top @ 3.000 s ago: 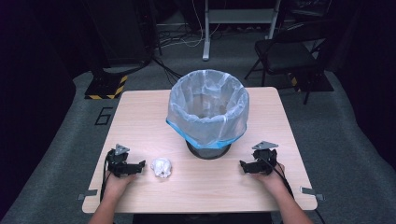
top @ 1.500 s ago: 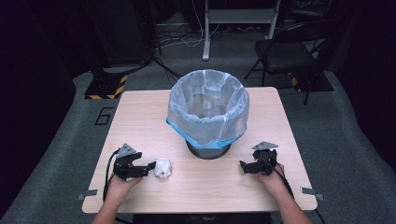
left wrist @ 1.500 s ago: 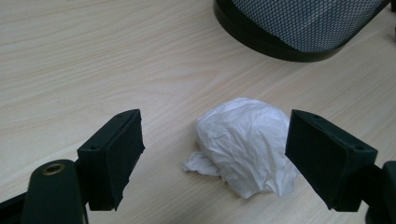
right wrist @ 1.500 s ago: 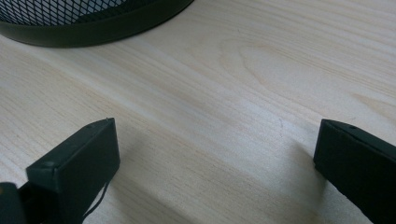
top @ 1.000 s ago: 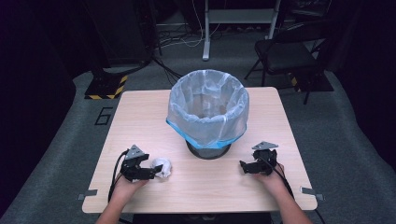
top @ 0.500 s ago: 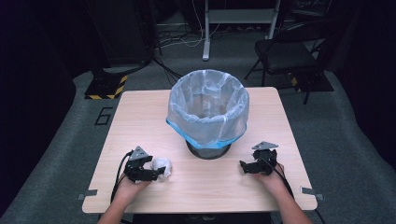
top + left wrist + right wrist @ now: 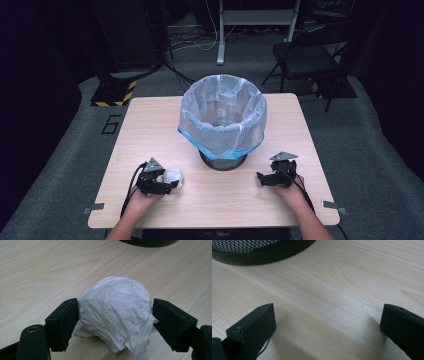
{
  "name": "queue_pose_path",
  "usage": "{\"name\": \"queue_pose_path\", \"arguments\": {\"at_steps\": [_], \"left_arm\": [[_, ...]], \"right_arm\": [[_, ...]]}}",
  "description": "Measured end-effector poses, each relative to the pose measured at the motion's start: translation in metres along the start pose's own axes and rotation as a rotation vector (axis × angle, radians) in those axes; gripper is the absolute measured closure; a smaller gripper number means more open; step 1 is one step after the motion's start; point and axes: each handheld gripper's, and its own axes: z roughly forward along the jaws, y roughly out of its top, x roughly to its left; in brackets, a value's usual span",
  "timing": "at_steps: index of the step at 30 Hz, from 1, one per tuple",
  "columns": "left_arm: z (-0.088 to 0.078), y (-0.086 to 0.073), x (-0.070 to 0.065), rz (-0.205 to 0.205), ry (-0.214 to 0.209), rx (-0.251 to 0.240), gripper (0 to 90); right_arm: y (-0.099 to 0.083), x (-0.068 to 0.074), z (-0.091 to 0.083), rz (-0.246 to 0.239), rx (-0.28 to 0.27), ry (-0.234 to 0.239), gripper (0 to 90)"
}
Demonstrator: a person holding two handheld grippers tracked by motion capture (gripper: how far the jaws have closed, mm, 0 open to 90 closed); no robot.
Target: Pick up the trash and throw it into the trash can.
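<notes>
The left tool [image 7: 172, 184] sits at the lower left of the high view, low on the worktop [image 7: 150, 130]. Its jaws have just been closing, with the crumpled white tissue ball [image 7: 116, 315] between them. In the left gripper view both pads [image 7: 65, 321] meet the sides of the ball, pinching it while it rests on the wood.

The right tool [image 7: 261, 178] lies at the lower right of the high view, jaws spread wide over bare wood, holding nothing.

The mesh waste bin [image 7: 223, 120], lined with a translucent bag, stands at the centre of the worktop, near both tools and touching neither.
</notes>
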Motion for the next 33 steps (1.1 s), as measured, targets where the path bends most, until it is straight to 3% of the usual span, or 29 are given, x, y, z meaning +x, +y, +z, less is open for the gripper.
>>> {"name": "queue_pose_path", "arguments": {"at_steps": [8,16,26,33], "left_arm": [[0.003,0.0,0.001,0.018,0.022,0.012,30.2],[-0.002,0.0,0.003,-0.001,0.011,-0.001,41.6],[-0.016,0.012,-0.002,0.001,-0.023,-0.008,44.1],[-0.025,0.025,-0.008,0.031,-0.039,-0.012,44.2]], "right_arm": [[0.0,0.0,0.0,0.001,0.0,0.0,0.0],[0.0,0.0,0.0,0.0,0.0,0.0,0.0],[0.0,0.0,0.0,0.0,0.0,0.0,0.0],[0.0,0.0,0.0,0.0,0.0,0.0,0.0]]}}
